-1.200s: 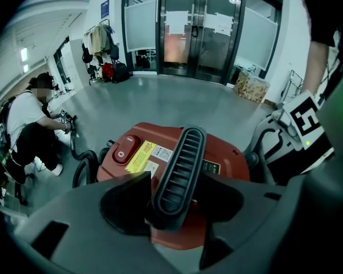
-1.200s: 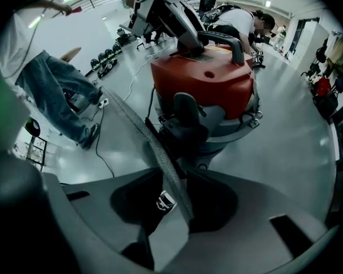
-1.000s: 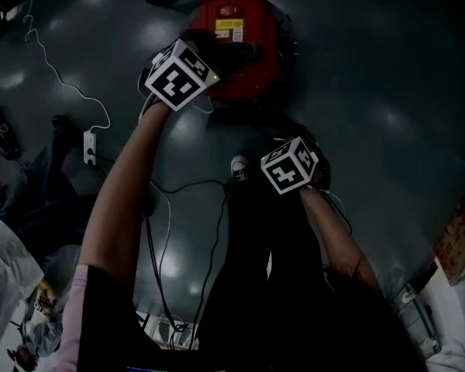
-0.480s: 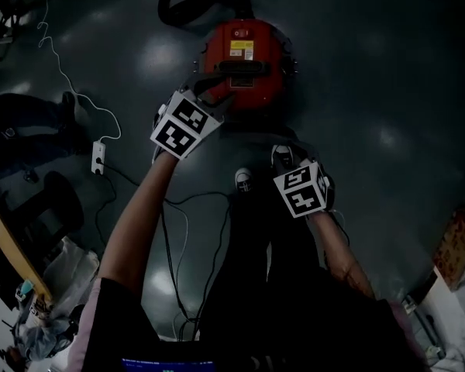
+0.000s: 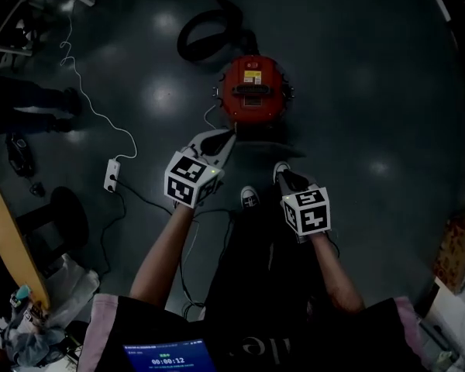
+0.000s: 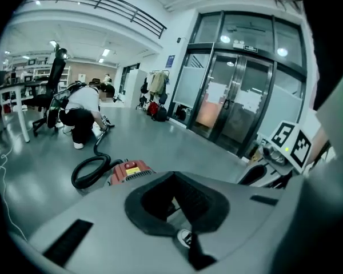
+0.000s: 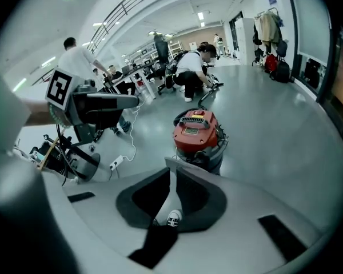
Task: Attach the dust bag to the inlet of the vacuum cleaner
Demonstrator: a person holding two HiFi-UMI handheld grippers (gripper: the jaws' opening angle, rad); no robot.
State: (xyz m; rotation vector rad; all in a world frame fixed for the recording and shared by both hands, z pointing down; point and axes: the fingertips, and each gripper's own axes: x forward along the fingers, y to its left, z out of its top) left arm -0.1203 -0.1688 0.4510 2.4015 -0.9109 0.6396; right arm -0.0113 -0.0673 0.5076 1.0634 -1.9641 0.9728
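Note:
A red canister vacuum cleaner point(image 5: 252, 99) stands on the dark floor, its black hose point(image 5: 204, 37) coiled behind it. It also shows in the left gripper view, vacuum point(image 6: 128, 172), and in the right gripper view, vacuum point(image 7: 195, 131). No dust bag shows in any view. My left gripper point(image 5: 221, 139) hangs in the air short of the vacuum, jaws shut and empty; left gripper point(image 6: 174, 176). My right gripper point(image 5: 283, 178) is lower right, well clear of the vacuum. Its jaws are closing and nearly together, with nothing between them; right gripper point(image 7: 170, 165).
A white power strip point(image 5: 111, 175) and its cables lie on the floor at the left. My shoe point(image 5: 249, 198) stands below the grippers. A person point(image 6: 83, 113) crouches by the hose end. A round table point(image 5: 8, 239) is at the left, glass doors point(image 6: 240, 107) beyond.
Both grippers have lifted away from the vacuum and drawn back toward me. Their jaws, open before, have come together. The vacuum now looks smaller and farther off.

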